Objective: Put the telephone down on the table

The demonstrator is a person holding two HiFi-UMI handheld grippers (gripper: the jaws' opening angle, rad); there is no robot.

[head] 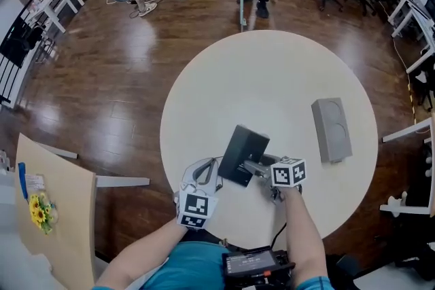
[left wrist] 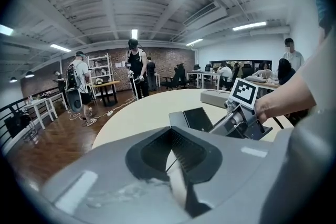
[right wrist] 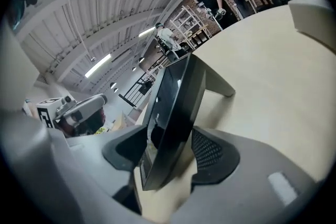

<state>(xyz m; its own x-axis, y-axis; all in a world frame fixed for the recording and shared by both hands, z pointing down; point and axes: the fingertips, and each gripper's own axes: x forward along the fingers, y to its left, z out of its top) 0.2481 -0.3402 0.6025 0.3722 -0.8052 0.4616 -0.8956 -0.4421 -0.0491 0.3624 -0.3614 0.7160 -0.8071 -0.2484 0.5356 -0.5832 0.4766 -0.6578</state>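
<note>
Both tongs hung over the near edge of the round counter (head: 272, 78). The right tongs (right wrist: 168, 160) stood released, pads wide apart on either side of the black telephone (right wrist: 173, 113), which leaned tilted with its rear leg on the counter near that edge. The left tongs (left wrist: 176, 157), just left of the telephone, were clenched on nothing, and a grey box (head: 331, 129) lay well apart toward the counter's right edge.
</note>
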